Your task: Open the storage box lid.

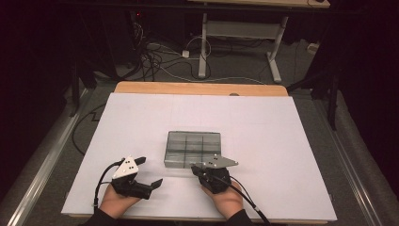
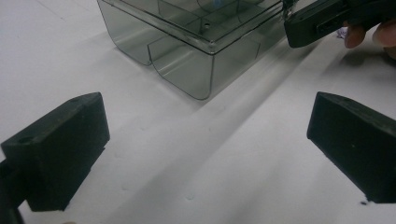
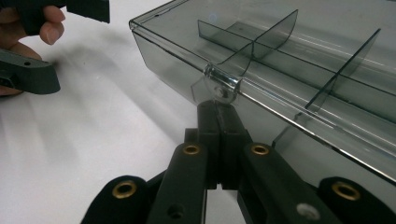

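Closed tongs at the latch of a lidded organiser box

Nearest, the left gripper (image 1: 151,173) rests on the white table sheet (image 1: 282,141), jaws wide apart and holding nothing. The right gripper (image 3: 218,109), jaws pressed together, has its tips at the small clear latch tab (image 3: 220,84) on the near long wall of the smoky transparent plastic compartment box (image 1: 193,148). The box lies just ahead, long axis crosswise, smooth with inner dividers.
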Demonstrator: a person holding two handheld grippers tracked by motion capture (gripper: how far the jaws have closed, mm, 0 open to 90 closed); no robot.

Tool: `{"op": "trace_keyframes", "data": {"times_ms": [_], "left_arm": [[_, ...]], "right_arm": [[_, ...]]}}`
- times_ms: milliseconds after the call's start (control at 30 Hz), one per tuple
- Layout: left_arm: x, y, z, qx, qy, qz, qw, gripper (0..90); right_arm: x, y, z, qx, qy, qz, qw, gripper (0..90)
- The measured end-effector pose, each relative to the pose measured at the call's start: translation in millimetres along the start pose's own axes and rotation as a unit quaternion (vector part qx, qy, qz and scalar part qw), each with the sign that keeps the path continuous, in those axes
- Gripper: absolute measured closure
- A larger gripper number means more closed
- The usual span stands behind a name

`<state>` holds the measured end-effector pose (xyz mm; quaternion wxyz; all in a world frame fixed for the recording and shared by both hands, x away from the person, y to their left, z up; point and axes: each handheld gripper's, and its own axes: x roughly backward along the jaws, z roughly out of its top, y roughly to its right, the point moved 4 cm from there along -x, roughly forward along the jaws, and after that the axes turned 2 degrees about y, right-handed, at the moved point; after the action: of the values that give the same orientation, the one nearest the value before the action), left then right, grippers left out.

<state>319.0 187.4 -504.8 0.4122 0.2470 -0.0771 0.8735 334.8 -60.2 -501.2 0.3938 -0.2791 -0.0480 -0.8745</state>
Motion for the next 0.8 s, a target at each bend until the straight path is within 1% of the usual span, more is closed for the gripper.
{"op": "trace_keyframes", "data": {"times_ms": [100, 233, 367, 567, 633, 667, 700, 800], "left_arm": [[0.0, 0.1, 0.0, 0.0, 0.0, 0.0, 1.0, 0.0], [-0.1, 0.1, 0.0, -0.001, 0.0, 0.001, 1.0, 0.0], [0.0, 0.2, 0.0, -0.001, 0.0, 0.001, 1.0, 0.0], [0.0, 0.2, -0.1, -0.001, 0.0, 0.001, 1.0, 0.0], [0.1, 0.1, 0.0, -0.001, 0.0, 0.001, 1.0, 0.0], [0.0, 0.1, 0.0, 0.0, 0.0, 0.001, 1.0, 0.0], [0.0, 0.1, 0.0, -0.001, 0.0, 0.0, 1.0, 0.0], [-0.1, 0.1, 0.0, 0.0, 0.0, 0.0, 1.0, 0.0]], "right_arm": [[-1.9, 0.5, -1.8, 0.001, -0.008, -0.001, 1.0, 90.0], [-2.6, 0.7, -1.9, -0.001, -0.012, -0.004, 0.9999, 90.0], [-4.7, 0.6, -2.3, 0.006, -0.022, -0.007, 0.9997, 90.0], [-7.2, -0.4, -2.9, 0.008, -0.037, -0.011, 0.9992, 90.0], [-6.3, -0.4, -2.6, 0.007, -0.031, -0.009, 0.9995, 90.0], [-4.1, -1.2, -1.9, 0.009, -0.018, -0.004, 0.9998, 90.0], [-2.0, -2.0, -1.1, 0.005, -0.013, 0.0, 0.9999, 90.0], [2.1, -3.5, 2.0, 0.008, 0.002, -0.002, 1.0, 90.0]]}}
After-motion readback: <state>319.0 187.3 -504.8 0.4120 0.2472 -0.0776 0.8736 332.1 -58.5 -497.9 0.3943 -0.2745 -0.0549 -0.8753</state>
